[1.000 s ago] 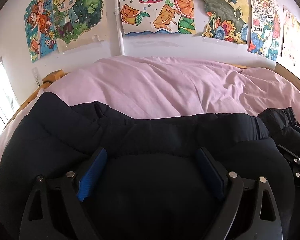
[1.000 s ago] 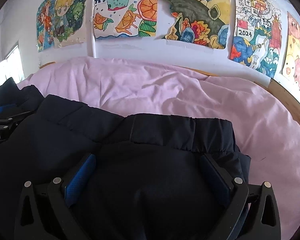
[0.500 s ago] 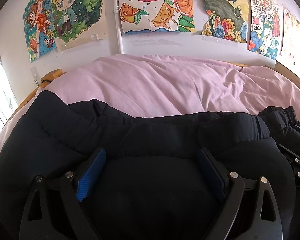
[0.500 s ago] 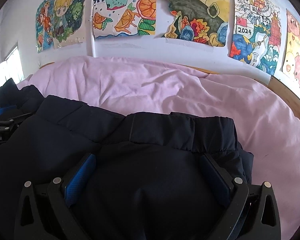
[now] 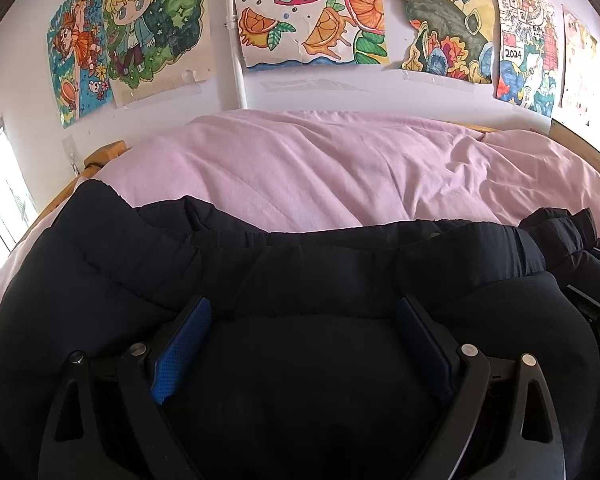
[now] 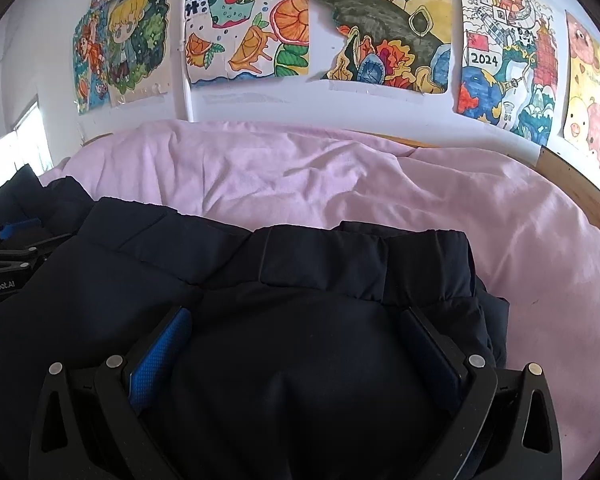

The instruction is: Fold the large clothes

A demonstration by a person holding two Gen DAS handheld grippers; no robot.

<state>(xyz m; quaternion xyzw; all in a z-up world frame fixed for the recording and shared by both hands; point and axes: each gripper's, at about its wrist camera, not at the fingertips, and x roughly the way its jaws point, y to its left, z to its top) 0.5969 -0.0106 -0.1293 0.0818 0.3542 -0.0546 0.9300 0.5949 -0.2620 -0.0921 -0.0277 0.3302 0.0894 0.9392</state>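
A large black puffer jacket (image 5: 260, 264) lies bunched on the pink bed cover (image 5: 320, 168), its padded hem band running across both views (image 6: 320, 256). My left gripper (image 5: 303, 304) sits low on the jacket's left part. Its jaws stand wide apart, and dark fabric bulges up between the blue pads (image 5: 180, 344). My right gripper (image 6: 295, 312) rests the same way on the jacket's right end, open wide with fabric between its fingers. Each gripper shows at the edge of the other's view: the right gripper (image 5: 596, 320) and the left gripper (image 6: 8, 260).
The pink cover (image 6: 420, 200) stretches beyond the jacket to a white wall hung with colourful drawings (image 5: 312, 20). A wooden bed frame shows at the left corner (image 5: 104, 152) and along the right side (image 6: 580, 188). A bright window (image 5: 0, 192) is at far left.
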